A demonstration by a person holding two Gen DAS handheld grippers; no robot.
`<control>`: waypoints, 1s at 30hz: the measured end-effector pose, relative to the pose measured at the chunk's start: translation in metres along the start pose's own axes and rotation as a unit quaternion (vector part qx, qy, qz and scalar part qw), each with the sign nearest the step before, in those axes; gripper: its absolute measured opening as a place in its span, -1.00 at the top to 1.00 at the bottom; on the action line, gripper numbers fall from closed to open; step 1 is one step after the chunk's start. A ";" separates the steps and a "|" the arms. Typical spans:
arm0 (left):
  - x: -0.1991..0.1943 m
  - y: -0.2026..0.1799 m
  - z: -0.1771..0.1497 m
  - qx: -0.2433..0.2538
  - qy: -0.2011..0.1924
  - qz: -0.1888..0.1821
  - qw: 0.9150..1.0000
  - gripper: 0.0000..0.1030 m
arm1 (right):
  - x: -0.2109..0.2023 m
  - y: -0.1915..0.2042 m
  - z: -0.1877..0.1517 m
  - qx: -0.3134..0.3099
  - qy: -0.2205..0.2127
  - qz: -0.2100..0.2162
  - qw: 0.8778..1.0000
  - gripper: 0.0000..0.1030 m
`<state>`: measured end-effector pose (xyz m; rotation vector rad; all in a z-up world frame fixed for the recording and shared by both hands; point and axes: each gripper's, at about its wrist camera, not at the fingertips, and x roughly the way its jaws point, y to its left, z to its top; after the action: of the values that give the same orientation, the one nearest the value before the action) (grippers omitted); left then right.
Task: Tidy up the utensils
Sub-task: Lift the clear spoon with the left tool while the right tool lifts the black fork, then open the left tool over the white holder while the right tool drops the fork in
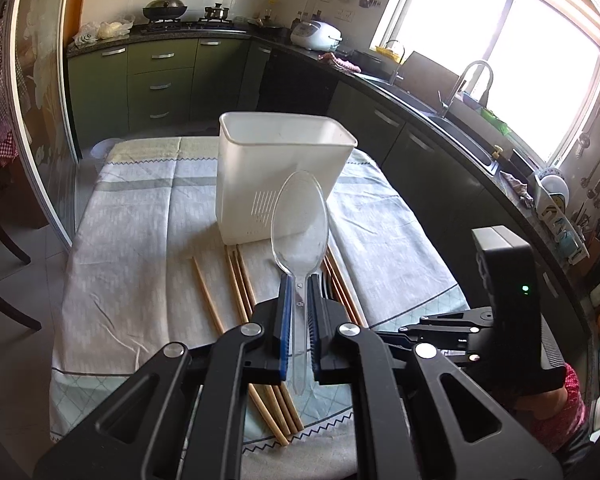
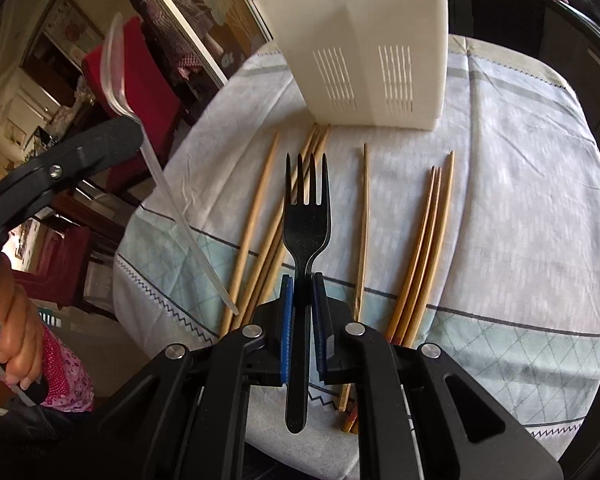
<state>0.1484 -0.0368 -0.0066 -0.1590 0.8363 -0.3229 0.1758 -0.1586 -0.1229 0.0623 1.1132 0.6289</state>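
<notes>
Left tongs (image 1: 298,304) angled downward pinch clear spoon (image 1: 300,216); right tongs (image 2: 303,300) pinch black fork (image 2: 306,216)

Holder (image 2: 364,52) at table's (image 2: 520,208) far end, chopsticks (image 2: 420,248) in front of it

Clear glossy plastic spoon (image 1: 300,216); matt black plastic fork (image 2: 306,216); wooden chopsticks (image 2: 420,248); creased cloth tablecloth (image 2: 520,200)
</notes>
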 end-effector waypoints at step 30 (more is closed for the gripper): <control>0.082 0.010 0.119 0.033 -0.078 0.110 0.990 0.85 | -0.134 -0.029 0.090 0.002 -0.270 0.002 0.963 0.80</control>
<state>0.2907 -0.0535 0.0119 -0.0288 0.6805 -0.1284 0.2267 -0.2268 0.0174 0.2272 0.5854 0.5670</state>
